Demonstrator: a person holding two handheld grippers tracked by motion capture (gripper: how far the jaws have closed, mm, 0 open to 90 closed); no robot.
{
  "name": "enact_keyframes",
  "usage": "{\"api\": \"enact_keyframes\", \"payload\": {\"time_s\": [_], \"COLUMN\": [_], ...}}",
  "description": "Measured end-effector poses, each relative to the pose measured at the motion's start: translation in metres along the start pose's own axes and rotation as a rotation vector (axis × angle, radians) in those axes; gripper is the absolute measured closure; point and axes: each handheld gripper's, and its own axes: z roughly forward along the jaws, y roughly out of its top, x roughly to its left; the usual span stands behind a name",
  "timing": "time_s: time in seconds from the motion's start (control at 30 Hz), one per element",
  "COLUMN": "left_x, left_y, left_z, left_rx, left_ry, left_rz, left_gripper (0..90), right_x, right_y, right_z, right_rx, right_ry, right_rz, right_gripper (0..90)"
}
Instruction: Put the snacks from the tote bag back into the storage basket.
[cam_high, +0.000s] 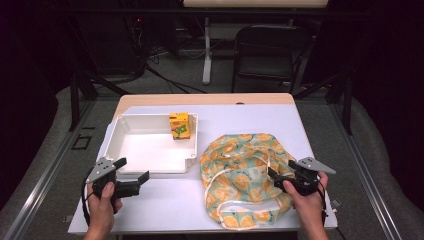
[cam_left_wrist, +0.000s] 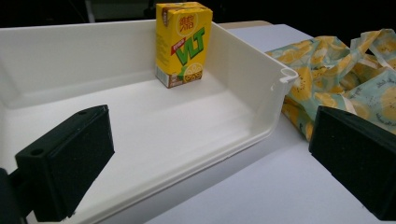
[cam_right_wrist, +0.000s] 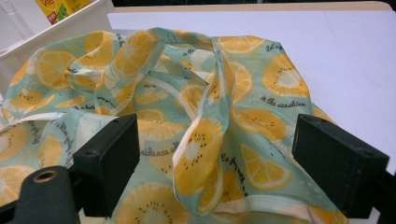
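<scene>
A white plastic tray (cam_high: 131, 156) lies on the left half of the table, with a yellow VLT drink carton (cam_high: 179, 125) upright in its far right corner. A crumpled cloth bag (cam_high: 240, 177) printed with lemon slices lies to the tray's right. My left gripper (cam_high: 133, 169) is open at the tray's near edge; its jaws frame the tray wall (cam_left_wrist: 243, 60) and the carton (cam_left_wrist: 182, 44). My right gripper (cam_high: 282, 168) is open at the bag's right side. A fold and strap of the bag (cam_right_wrist: 201, 140) rise between its jaws, which are not closed on them.
A pale sheet (cam_high: 260, 117) covers the table, whose wooden far edge (cam_high: 205, 99) shows behind it. A black chair (cam_high: 270, 50) and a white desk leg (cam_high: 206, 55) stand on the floor beyond. Bare sheet lies near the front edge between the hands.
</scene>
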Motion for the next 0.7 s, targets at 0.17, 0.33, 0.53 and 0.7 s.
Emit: {"api": "enact_keyframes", "payload": {"time_s": [0.17, 0.33, 0.53, 0.7], "left_x": [0.009, 0.016, 0.023, 0.029], "left_y": [-0.007, -0.016, -0.028, -0.034], "left_z": [-0.01, -0.02, -0.031, -0.039], "left_rx": [-0.002, 0.014, 0.026, 0.025], "left_ry": [0.02, 0.032, 0.036, 0.036], "left_rz": [-0.001, -0.003, -0.021, -0.033], "left_gripper": [0.1, 0.1, 0.1, 0.1], "right_x": [-0.002, -0.004, -0.007, -0.013], "right_y": [0.0, 0.0, 0.0, 0.0], "right_z": [-0.001, -0.002, -0.002, -0.005], "right_rx": [0.001, 0.004, 0.002, -0.002], "right_ry": [-0.001, -0.012, -0.02, -0.031], "right_rz": [0.0, -0.006, 0.0, 0.009], "right_gripper": [15.0, 15.0, 15.0, 15.0]}}
